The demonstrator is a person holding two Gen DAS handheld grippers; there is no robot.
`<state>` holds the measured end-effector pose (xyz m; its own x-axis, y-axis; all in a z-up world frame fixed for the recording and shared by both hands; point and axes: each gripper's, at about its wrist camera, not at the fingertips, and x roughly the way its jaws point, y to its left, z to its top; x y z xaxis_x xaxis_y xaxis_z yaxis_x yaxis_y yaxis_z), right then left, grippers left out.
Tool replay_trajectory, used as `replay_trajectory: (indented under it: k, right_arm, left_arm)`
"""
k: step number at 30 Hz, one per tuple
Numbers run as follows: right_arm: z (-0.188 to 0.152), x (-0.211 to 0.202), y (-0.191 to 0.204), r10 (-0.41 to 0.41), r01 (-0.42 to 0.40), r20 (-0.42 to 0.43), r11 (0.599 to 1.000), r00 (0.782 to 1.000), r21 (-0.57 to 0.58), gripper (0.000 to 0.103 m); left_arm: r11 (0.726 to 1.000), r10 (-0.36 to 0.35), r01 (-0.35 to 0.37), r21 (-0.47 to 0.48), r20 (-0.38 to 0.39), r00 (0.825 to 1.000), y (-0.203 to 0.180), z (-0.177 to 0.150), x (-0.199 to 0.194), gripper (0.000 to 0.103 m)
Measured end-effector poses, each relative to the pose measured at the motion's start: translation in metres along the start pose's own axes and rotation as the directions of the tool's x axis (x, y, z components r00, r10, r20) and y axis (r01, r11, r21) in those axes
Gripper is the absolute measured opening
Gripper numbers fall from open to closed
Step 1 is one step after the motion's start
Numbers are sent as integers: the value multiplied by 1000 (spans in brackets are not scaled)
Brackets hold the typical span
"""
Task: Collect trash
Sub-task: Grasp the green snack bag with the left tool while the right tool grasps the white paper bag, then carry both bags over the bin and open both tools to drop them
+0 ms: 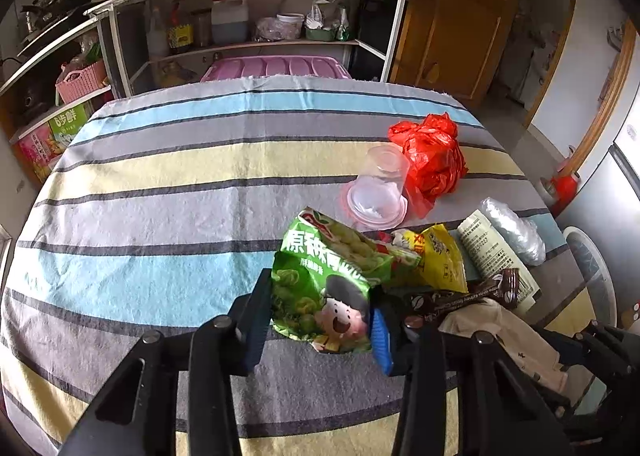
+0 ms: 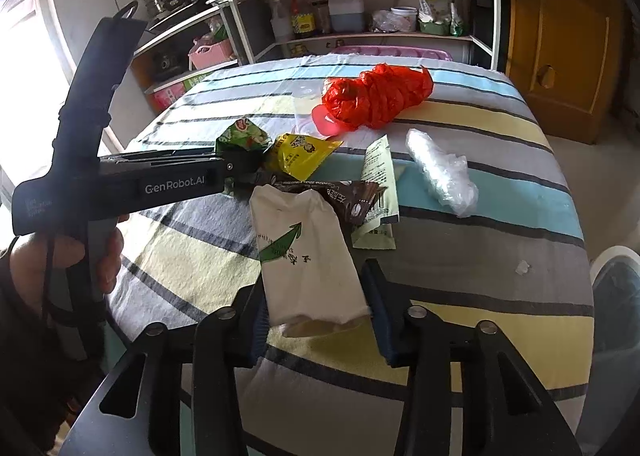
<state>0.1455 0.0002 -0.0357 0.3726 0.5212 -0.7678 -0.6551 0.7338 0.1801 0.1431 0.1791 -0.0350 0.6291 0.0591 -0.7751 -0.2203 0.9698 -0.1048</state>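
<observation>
Lying on a striped cloth over the worktop (image 1: 160,184), a litter of wrappers is seen. The green snack bag (image 1: 328,284) is clamped between the pads of the left claw (image 1: 320,320). The beige paper bag (image 2: 304,256) sits between the jaws of the right claw (image 2: 318,316), pads against its sides. Near them a red plastic bag (image 2: 376,96) is left lying.

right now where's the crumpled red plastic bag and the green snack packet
crumpled red plastic bag (image 2: 376,96), right wrist view, middle of the bunched plastic
green snack packet (image 1: 324,280), left wrist view, centre of its printed front
</observation>
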Motion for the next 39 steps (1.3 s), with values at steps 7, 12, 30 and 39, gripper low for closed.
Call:
replay_trajectory:
  k: [7, 12, 30, 39]
  right_arm:
    - [-1, -5, -2, -3, 3, 15, 1000, 1000, 8, 36]
    - [-3, -11, -4, -5, 4, 34, 1000, 999, 16, 36]
    - [-15, -60, -31, -69, 56, 120, 993, 990, 105, 36]
    - [-26, -89, -54, -138, 111, 160, 980, 978, 164, 36]
  left_arm:
    - [1000, 1, -2, 10, 32, 999, -3, -3, -14, 44]
    - [1000, -2, 2, 18, 44, 999, -7, -6, -23, 44]
    - [995, -58, 48, 92, 104, 993, -51, -13, -60, 44]
    - [985, -102, 85, 149, 110, 989, -87, -13, -67, 44]
